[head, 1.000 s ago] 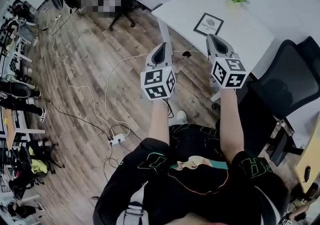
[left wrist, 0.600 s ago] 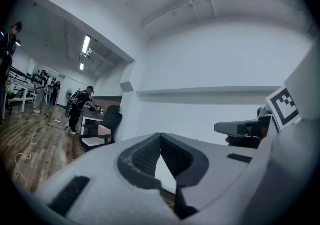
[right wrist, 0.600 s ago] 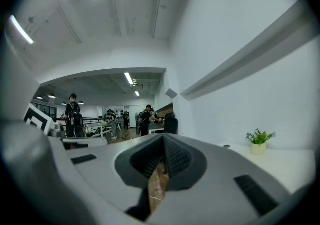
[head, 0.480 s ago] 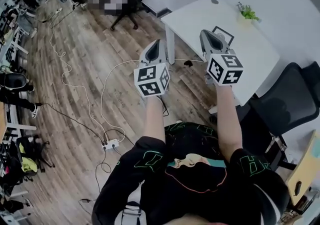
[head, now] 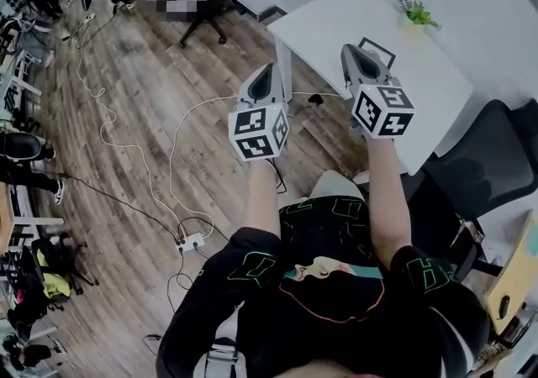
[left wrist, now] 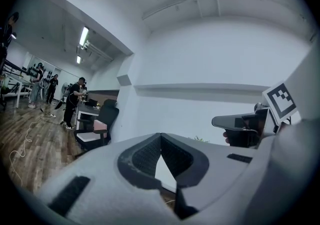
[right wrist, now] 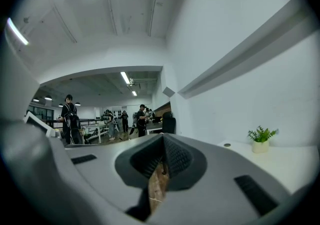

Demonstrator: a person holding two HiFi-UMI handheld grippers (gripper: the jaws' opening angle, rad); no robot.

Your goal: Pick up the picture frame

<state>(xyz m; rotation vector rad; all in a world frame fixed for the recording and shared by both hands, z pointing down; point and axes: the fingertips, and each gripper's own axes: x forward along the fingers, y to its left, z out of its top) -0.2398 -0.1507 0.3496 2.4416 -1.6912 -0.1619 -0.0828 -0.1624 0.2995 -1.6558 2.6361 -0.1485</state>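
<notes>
The picture frame, dark-edged with a white mat, lies on the white table. Only its far corner shows past my right gripper. That gripper is held level over the table's near edge, shut and empty. My left gripper is beside it, over the wooden floor just left of the table leg, also shut and empty. In the left gripper view the jaws meet at the tip, with the right gripper to the side. The right gripper view shows its jaws closed, and the frame is hidden.
A small potted plant stands at the table's far edge. A black office chair is right of the table. White cables and a power strip lie on the floor. People and another chair are farther off.
Both grippers moved forward towards the table, still shut. The frame, in full view a second ago, now sits mostly behind the right gripper.
</notes>
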